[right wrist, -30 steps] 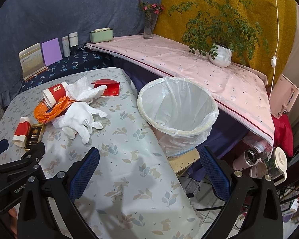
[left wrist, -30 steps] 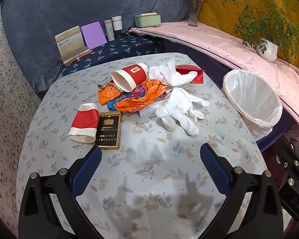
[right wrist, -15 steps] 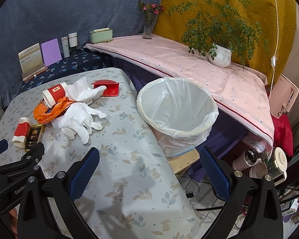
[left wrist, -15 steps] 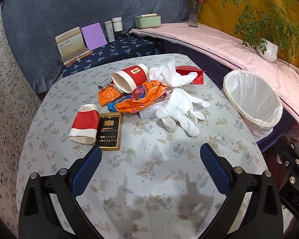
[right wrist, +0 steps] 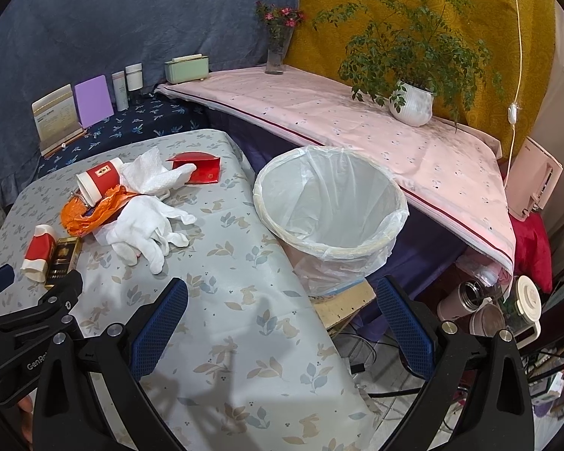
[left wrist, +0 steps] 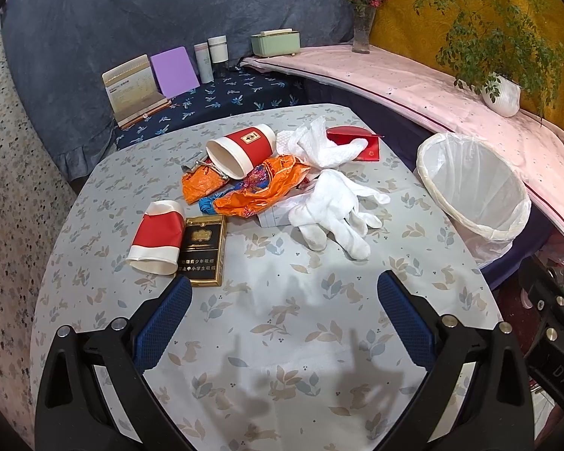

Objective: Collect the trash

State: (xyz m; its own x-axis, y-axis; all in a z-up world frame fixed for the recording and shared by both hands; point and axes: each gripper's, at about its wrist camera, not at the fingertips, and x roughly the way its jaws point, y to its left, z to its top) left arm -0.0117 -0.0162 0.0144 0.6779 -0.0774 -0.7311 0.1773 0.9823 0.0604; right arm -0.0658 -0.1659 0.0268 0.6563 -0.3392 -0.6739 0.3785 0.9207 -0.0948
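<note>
From my left wrist camera I see the left gripper spread wide, holding nothing, above a bare stretch of the table. The trash lies further ahead: a flattened red paper cup touching a black cigarette box, an orange wrapper under a second red cup, white gloves and a red envelope. The lined trash bin stands just beyond the table's right edge.

My right wrist camera shows the right gripper also wide apart and empty, over the table's right edge. Only here I see down into the bin, the wooden board under it and flasks on the floor. The left gripper's body shows at the left border.
</note>
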